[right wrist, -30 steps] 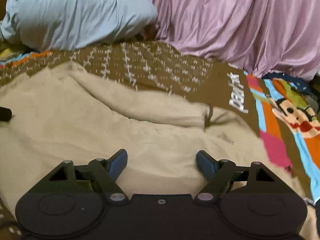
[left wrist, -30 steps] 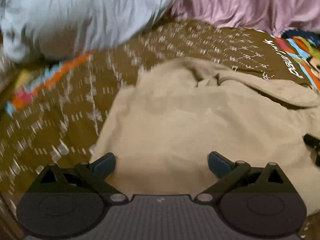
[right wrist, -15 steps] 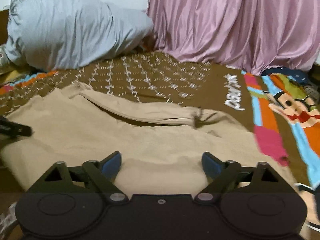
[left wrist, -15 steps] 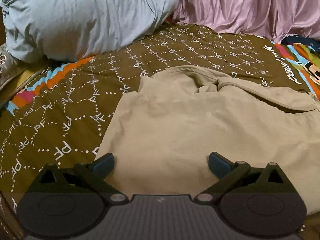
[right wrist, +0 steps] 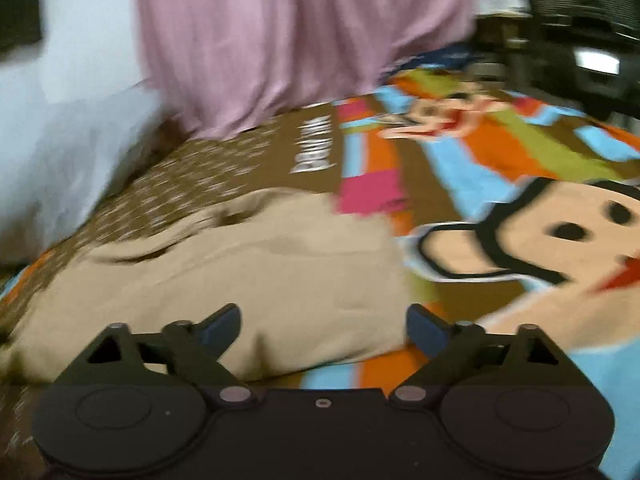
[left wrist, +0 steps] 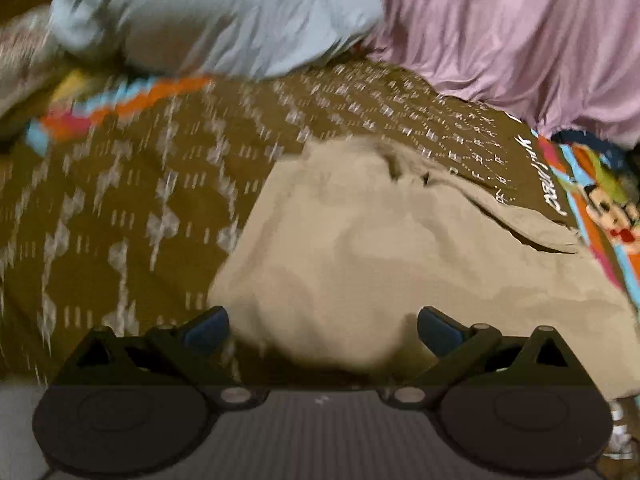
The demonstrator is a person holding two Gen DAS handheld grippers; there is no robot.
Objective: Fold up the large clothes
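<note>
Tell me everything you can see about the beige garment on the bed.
The beige garment is a large, plain tan piece of soft, matte cloth, lying rumpled and partly folded on the brown patterned bedspread. A fold or opening edge runs across its far side, with creases near the top. Its near edge bulges between the open fingers of both tools, but neither grips it. Blur hides finer detail.

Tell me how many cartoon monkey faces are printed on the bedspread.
2. A large monkey face lies right of the beige garment; a smaller one sits farther back, near the pink curtain. More may be hidden under the garment.
</note>
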